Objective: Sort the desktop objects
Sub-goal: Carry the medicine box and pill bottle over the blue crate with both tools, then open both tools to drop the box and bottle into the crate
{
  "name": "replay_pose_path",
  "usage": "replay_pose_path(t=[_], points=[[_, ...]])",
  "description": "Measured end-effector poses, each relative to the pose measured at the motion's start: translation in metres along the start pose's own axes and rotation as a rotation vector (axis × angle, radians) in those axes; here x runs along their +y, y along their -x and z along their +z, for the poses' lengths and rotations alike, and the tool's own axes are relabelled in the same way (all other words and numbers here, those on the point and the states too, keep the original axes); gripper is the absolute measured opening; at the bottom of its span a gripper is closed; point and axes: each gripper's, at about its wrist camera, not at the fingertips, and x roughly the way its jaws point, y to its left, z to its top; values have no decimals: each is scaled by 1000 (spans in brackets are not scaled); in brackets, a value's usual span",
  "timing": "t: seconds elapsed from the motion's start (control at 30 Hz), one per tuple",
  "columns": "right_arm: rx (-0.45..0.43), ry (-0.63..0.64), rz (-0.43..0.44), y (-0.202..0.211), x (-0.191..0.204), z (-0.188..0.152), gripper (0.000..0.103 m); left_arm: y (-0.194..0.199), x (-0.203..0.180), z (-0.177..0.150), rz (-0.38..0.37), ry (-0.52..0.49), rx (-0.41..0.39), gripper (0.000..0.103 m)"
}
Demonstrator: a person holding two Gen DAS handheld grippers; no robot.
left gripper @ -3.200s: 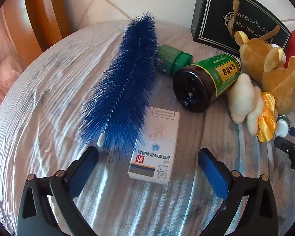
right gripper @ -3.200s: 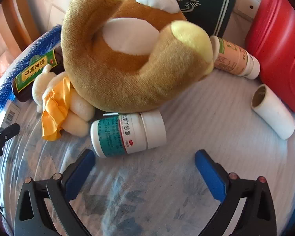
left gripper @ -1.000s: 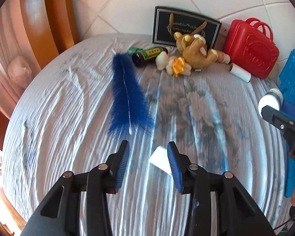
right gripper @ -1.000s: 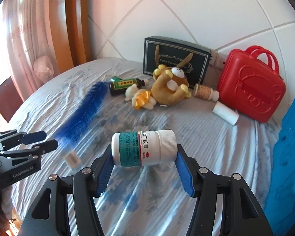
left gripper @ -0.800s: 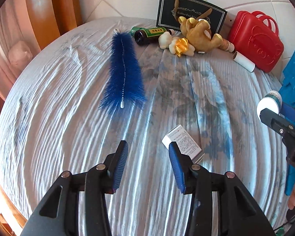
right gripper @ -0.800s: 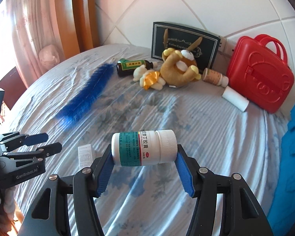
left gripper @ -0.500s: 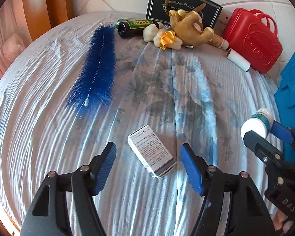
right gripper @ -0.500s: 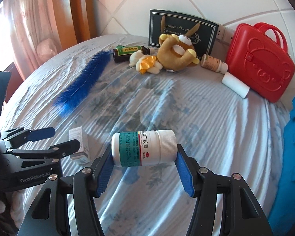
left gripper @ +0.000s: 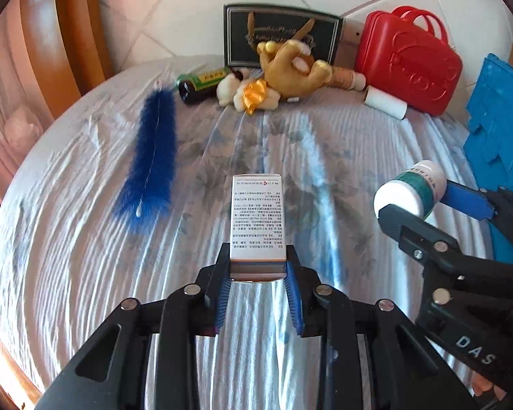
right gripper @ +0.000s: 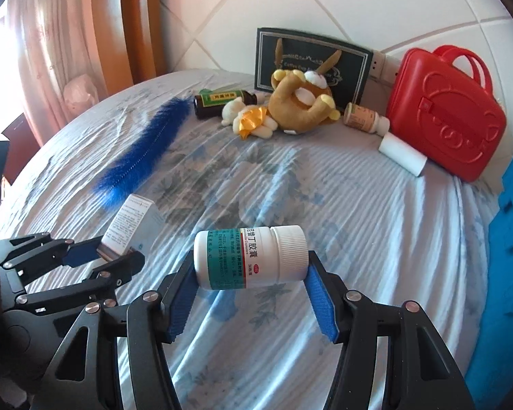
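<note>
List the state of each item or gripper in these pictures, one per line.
White cardboard medicine box: between the closing left gripper jaws.
White plastic pill bottle: clamped sideways, capped, in the right gripper.
Dark glass bottle: lying down.
Red plastic case: closed.
Brown plush toy: lying down.

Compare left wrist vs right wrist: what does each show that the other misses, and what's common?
Only the left wrist view shows the medicine box's full printed face, end-on between the left gripper's closing jaws. Only the right wrist view shows the white pill bottle's label side-on in the right gripper, plus the window curtain. Both show the blue brush, plush toy, red case and dark gift box.
</note>
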Motion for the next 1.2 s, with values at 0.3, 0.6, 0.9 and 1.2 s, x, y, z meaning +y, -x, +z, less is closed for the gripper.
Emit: replay_pose_path(t=[0.3,0.6,0.9,1.2], points=[[-274,-83,-139,145,-42,32,60,123,-61,53,-111,-148,-291,28],[-432,-235,-405,297,-114,6,60,209,-168,77,-358,-325,-448,28],[-483,-391,-715,415,-187,-69,60,281,-302,54,-606,-527,-517,28],[-398,-482,-818,430,-261,-127,60,275,-400,16,-637,-634,-418,28]])
